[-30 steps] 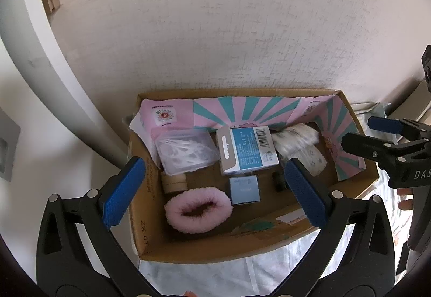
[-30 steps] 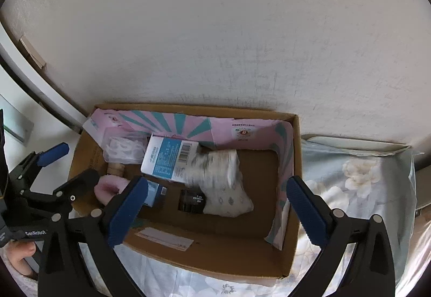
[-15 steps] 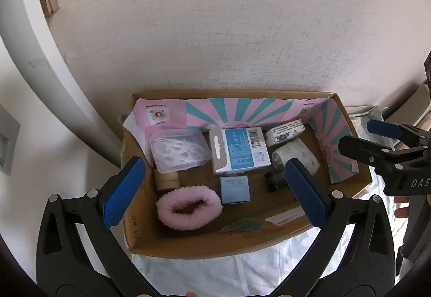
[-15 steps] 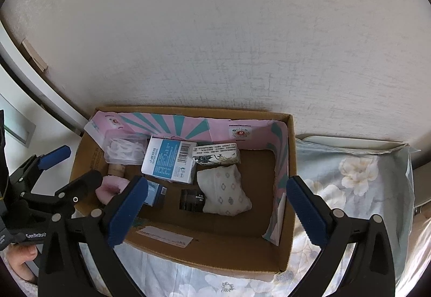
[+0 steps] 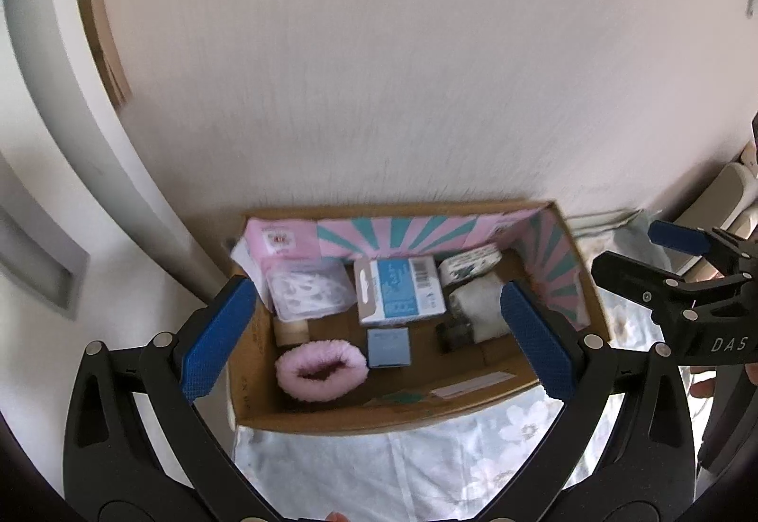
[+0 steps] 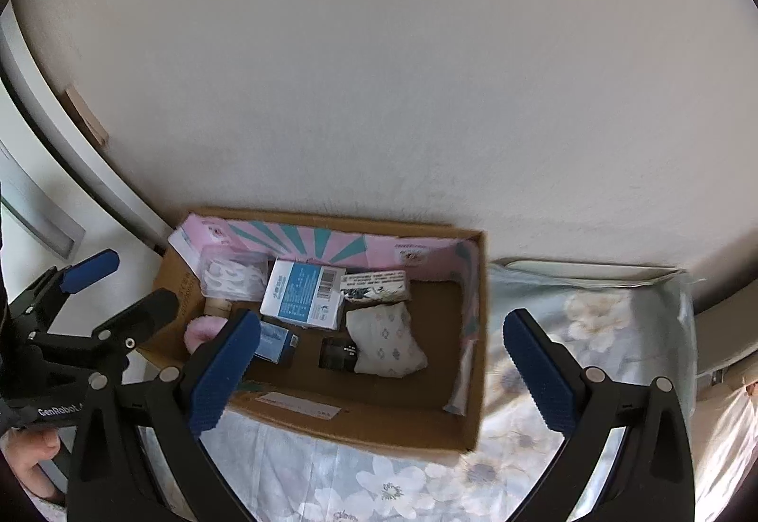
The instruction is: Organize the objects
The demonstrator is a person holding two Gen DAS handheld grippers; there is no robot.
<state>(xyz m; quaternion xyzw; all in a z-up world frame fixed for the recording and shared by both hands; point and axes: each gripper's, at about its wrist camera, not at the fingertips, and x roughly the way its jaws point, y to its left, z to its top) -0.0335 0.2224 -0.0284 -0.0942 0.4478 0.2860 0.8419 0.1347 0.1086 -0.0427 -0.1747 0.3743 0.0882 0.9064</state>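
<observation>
Cardboard box: on floral bed sheet, against wall | holds blue-white carton, patterned pouch, pink fluffy ring, clear case | my left gripper and right gripper: fingers spread, empty, above box | progress: packing looks nearly complete.

**Count of items sitting in the cardboard box**

One cardboard box is resting on the floral bedsheet. Lying inside it are:

- one clear plastic case at the back left corner
- two blue-and-white cartons, one large and one small
- one pink fluffy scrunchie
- one patterned flat packet
- one white patterned cloth bundle
- one small black item
- one small tan roll
</observation>
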